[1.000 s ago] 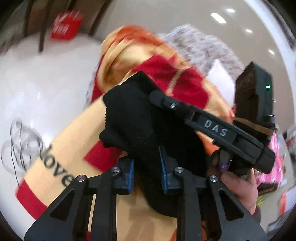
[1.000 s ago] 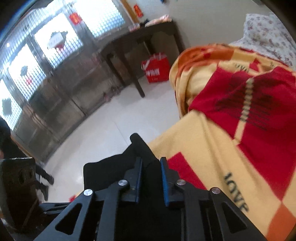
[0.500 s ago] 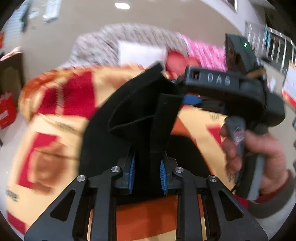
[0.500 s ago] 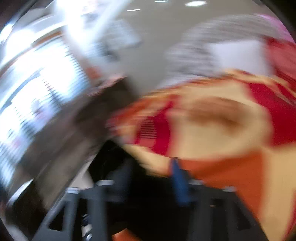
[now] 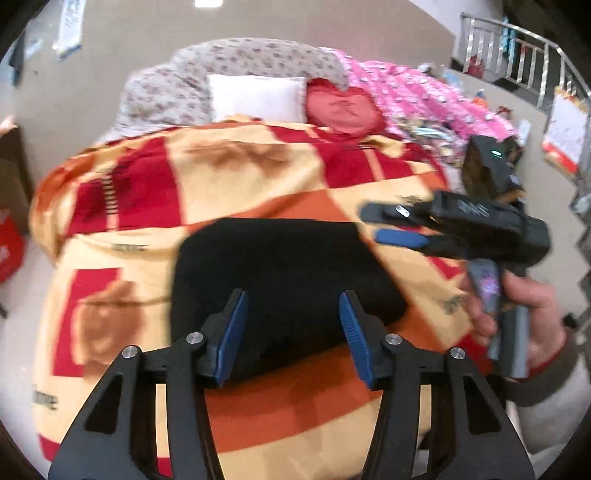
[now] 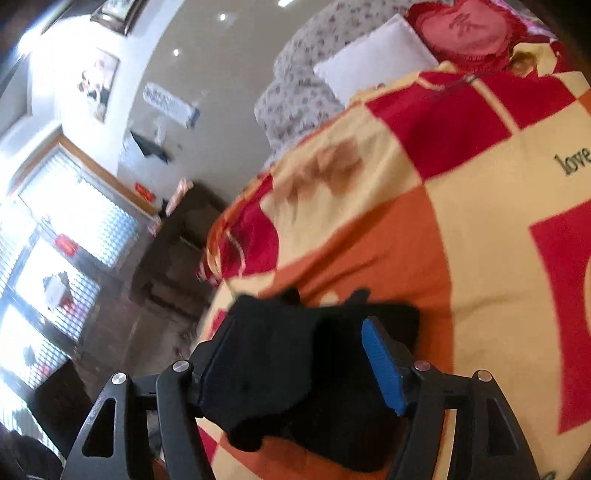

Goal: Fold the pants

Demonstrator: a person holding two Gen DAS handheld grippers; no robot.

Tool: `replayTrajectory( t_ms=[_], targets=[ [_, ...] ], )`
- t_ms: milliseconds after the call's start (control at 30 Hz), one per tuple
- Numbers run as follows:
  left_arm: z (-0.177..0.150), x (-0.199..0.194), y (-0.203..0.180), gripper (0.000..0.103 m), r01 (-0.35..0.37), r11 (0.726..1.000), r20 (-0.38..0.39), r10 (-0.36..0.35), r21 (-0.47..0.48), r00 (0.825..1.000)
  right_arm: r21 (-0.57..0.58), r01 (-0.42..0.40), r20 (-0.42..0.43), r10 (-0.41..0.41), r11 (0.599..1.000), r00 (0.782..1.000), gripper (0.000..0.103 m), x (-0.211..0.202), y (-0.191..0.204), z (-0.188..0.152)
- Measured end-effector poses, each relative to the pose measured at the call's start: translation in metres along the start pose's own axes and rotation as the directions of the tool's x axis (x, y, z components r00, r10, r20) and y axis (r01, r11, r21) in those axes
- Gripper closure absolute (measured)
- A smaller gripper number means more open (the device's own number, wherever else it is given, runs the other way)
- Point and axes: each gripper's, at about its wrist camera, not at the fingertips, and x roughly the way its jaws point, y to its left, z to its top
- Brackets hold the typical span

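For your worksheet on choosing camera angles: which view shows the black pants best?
The left wrist view: the black pants lie as one folded bundle on the blanket. The right wrist view shows only a dark lump between the open fingers.

The blanket bears the printed word "love"; other lettering is too blurred to read

Open blanket fills my frame's middle; pillows block the top, my right tool crowds the right.

Bright daylight blows out the large gridded glass windows at left; recessed white ceiling lights glare. Both fisheye views bend at edges, softly motion-blurred.
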Motion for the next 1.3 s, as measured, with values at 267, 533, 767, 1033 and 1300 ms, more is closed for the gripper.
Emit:
replayTrajectory(
  t_ms=[267,533,767,1033,1300],
  targets=[
    [-0.022,0.035,0.038,0.051,-0.056,0.991,-0.099,0.044,-0.119,0.994,-0.125,0.056,-0.03,-0.06,0.991,0.998,0.063,0.054,0.023,-0.025],
    [-0.013,0.024,0.048,0.052,-0.016,0.979,-0.09,-0.002,-0.201,0.996,-0.207,0.032,0.055,-0.021,0.978,0.998,0.092,0.036,0.047,-0.015],
    [-0.003,0.037,0.041,0.047,-0.046,0.975,-0.092,0.026,-0.215,0.995,-0.187,0.184,0.062,-0.175,0.965,0.983,0.09,0.003,0.013,-0.005],
    [0.006,0.048,0.036,0.047,-0.1,0.979,-0.12,0.079,-0.177,0.99,-0.162,0.27,0.128,-0.251,0.949,0.96,0.068,-0.028,0.007,0.007],
    [0.033,0.08,0.04,0.044,-0.148,0.977,-0.148,0.126,-0.154,0.981,-0.306,0.231,0.062,-0.223,0.924,0.973,0.068,0.008,0.029,0.007]
  ],
)
